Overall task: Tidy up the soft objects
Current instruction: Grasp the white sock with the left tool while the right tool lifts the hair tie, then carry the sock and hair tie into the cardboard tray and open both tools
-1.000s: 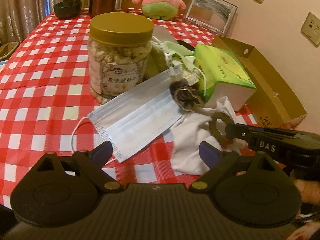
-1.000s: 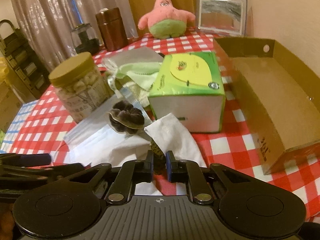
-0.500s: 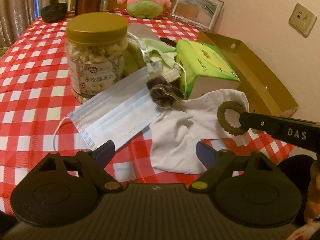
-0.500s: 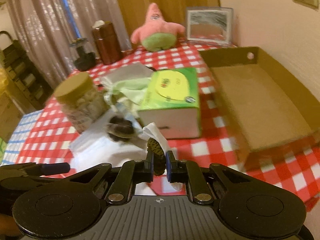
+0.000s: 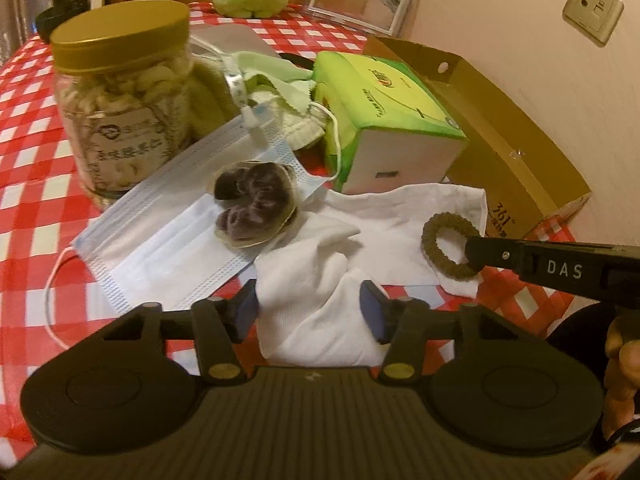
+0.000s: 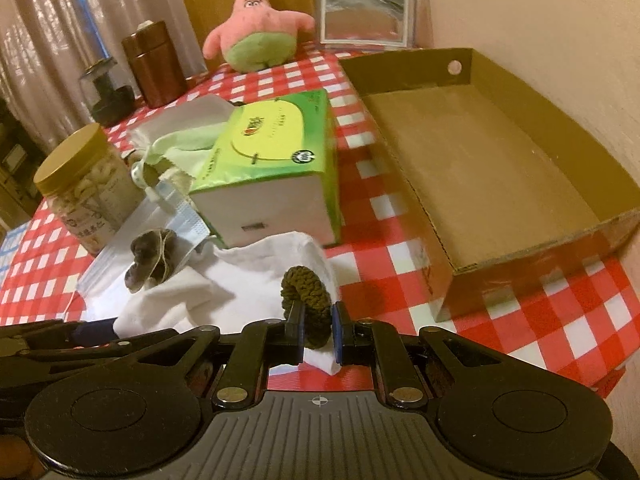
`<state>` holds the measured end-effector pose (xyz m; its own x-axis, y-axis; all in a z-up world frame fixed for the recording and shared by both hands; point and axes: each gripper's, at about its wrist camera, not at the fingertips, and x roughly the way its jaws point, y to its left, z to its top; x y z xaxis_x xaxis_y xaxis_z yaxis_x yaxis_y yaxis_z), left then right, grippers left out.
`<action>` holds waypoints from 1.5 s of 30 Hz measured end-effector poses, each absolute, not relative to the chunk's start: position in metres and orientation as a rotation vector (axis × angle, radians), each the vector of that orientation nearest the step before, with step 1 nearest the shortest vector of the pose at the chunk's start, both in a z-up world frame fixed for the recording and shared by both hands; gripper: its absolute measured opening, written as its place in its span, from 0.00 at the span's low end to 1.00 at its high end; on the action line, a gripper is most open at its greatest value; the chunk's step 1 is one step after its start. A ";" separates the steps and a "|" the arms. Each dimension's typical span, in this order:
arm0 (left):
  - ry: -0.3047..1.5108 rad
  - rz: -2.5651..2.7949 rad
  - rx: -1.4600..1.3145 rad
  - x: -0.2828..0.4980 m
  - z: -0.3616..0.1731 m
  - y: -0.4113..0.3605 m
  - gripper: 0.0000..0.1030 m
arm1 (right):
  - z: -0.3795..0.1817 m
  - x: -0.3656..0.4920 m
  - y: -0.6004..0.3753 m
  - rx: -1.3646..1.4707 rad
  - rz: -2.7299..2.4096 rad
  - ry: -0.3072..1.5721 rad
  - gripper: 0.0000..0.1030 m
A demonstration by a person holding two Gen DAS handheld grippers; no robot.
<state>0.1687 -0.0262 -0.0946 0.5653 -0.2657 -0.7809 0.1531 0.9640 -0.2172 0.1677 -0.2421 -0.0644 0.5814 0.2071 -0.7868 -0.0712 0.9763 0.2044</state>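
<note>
My right gripper (image 6: 314, 330) is shut on an olive-brown knitted hair tie (image 6: 306, 292) and holds it above a white cloth (image 6: 248, 280); the tie shows in the left wrist view (image 5: 450, 246) too. My left gripper (image 5: 308, 312) is open, its jaws on either side of a raised fold of the white cloth (image 5: 320, 300). A blue face mask (image 5: 172, 236) lies left of the cloth with a dark scrunchie (image 5: 254, 204) on it. An open cardboard box (image 6: 480, 160) stands at the right.
A green tissue box (image 6: 272, 176) stands behind the cloth, with a pale green cloth (image 6: 184, 148) beside it. A nut jar (image 5: 120, 96) stands left. A pink plush star (image 6: 256, 40), a picture frame (image 6: 366, 10) and a brown canister (image 6: 154, 64) are at the back of the checked table.
My right gripper has lifted the hair tie and carried it right, nearer the box. My left gripper has moved forward over the white cloth, jaws still open.
</note>
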 end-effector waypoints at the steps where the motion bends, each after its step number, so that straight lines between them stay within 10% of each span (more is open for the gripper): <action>1: 0.940 -0.253 -0.131 0.170 -0.096 -0.027 0.42 | -0.064 0.168 -0.243 0.159 0.159 0.935 0.14; 5: 0.939 -0.268 -0.122 0.175 -0.100 -0.032 0.39 | -0.063 0.165 -0.244 0.158 0.158 0.929 0.29; 10: 0.935 -0.272 -0.086 0.181 -0.105 -0.038 0.06 | -0.062 0.165 -0.243 0.154 0.179 0.922 0.39; 26: 0.876 -0.324 -0.162 0.172 -0.075 -0.010 0.03 | -0.083 0.192 -0.224 0.017 0.165 0.939 0.53; 34: 0.806 -0.331 -0.161 0.180 -0.046 -0.001 0.03 | -0.079 0.192 -0.221 -0.022 0.156 0.906 0.09; 45: 0.710 -0.380 -0.122 0.179 0.005 -0.013 0.03 | -0.035 0.166 -0.237 0.042 0.169 0.804 0.09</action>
